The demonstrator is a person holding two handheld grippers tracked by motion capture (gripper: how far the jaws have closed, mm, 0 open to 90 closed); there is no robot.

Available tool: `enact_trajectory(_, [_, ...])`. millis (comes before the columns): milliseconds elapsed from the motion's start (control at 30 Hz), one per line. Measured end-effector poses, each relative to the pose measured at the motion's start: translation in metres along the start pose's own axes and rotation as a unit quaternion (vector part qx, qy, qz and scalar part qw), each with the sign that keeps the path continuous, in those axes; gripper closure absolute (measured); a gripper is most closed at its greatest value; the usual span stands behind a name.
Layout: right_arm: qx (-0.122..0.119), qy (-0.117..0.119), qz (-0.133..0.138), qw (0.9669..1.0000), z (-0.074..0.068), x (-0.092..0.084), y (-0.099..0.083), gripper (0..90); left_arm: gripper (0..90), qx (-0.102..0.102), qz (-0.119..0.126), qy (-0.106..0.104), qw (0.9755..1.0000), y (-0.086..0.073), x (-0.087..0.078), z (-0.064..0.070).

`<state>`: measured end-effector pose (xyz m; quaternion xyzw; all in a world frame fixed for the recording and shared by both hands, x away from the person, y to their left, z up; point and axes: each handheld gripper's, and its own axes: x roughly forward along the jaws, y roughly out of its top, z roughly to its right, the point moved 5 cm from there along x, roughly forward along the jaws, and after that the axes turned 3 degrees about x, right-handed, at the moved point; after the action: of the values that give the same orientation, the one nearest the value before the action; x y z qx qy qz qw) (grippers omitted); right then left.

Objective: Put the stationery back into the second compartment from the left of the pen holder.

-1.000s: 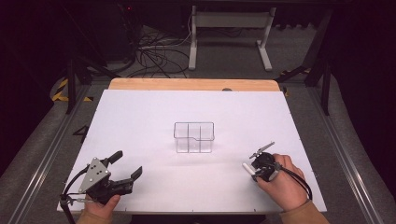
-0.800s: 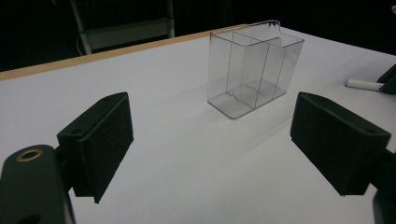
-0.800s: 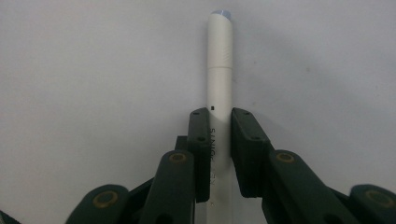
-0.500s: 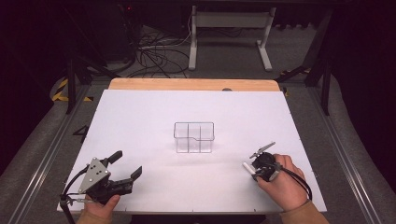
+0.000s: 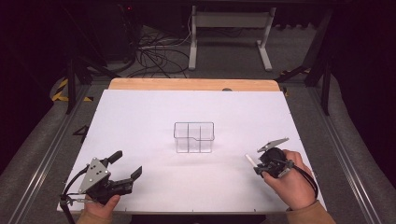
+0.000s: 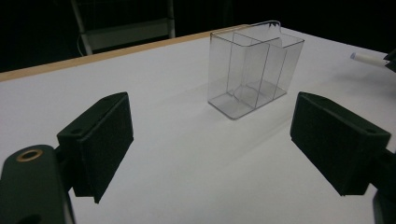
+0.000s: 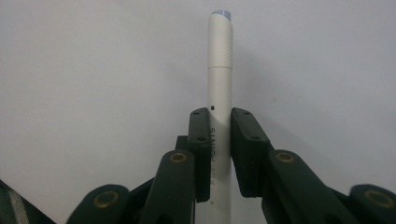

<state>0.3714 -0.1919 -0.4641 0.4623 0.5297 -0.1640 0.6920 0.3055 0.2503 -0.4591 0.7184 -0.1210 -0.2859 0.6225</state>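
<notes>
Clear plastic forms the divided container (image 5: 194, 137) that is set near the middle of the white worktop (image 5: 140, 116), well apart from both grippers. A white pen (image 7: 219, 93) is clamped between the jaws of the right gripper (image 5: 256, 160), its tip pointed toward the container. The left gripper (image 5: 126, 166) is held low at the near left edge, its jaws spread wide apart around nothing.

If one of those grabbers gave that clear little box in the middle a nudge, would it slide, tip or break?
The clear divided box looks thin-walled and holds nothing, so it is probably light and would slide readily on the smooth white table. It stands taller than it is deep, so a push high up might tip it. It looks like rigid plastic, unlikely to break.
</notes>
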Motion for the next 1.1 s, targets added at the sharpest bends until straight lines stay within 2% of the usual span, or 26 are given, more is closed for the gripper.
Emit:
enact_trajectory(133, [-0.003, 0.01, 0.017, 0.9998, 0.0, -0.004, 0.002, 79.0, 14.0, 0.001, 0.0, 0.0, 1.0, 0.0, 0.0, 0.0])
enact_trajectory(233, [-0.007, 0.019, 0.044, 0.9988, -0.002, -0.009, 0.006, 79.0, 14.0, 0.0, 0.0, 0.0, 1.0, 0.0, 0.0, 0.0])
enact_trajectory(367, [-0.01, 0.026, 0.091, 0.9955, -0.003, -0.017, 0.013, 79.0, 14.0, 0.001, 0.0, 0.0, 1.0, 0.0, 0.0, 0.0])
enact_trajectory(467, [-0.009, 0.033, 0.115, 0.9928, -0.005, -0.022, 0.017, 79.0, 14.0, 0.002, -0.001, 0.001, 1.0, 0.0, 0.0, 0.0])
enact_trajectory(600, [-0.015, 0.045, 0.152, 0.9872, -0.007, -0.027, 0.022, 79.0, 14.0, -0.001, 0.002, 0.002, 1.0, 0.0, -0.001, 0.0])
enact_trajectory(833, [-0.026, 0.067, 0.199, 0.9774, -0.009, -0.034, 0.031, 79.0, 14.0, -0.001, 0.001, 0.004, 1.0, -0.001, -0.003, -0.001])
enact_trajectory(1100, [-0.033, 0.091, 0.259, 0.9612, -0.013, -0.04, 0.043, 79.0, 14.0, -0.002, 0.0, 0.006, 1.0, -0.002, -0.004, -0.001])
